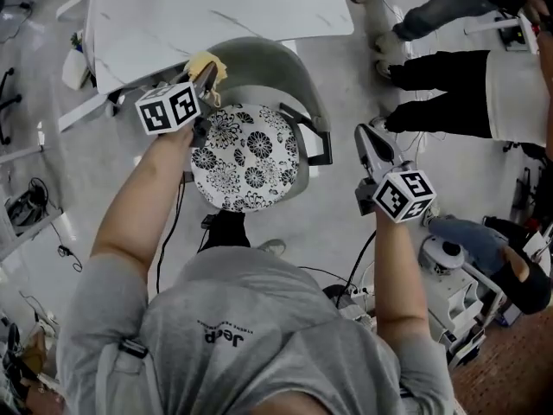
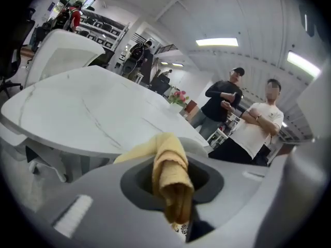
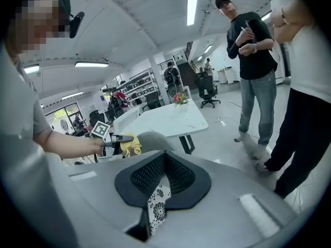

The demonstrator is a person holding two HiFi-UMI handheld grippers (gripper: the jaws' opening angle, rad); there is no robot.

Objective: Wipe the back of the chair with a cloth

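Head view: beyond the left hand-held gripper lies the white bench, with the grey chair nearer. Its jaws clamp the yellow cloth at the backrest's top edge. The right hand-held gripper hangs beside the seat, slightly parted and empty. Wiping looks barely begun, with most of the back left.

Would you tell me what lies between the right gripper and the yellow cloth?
The round black-and-white floral seat cushion and a black armrest, in the head view.
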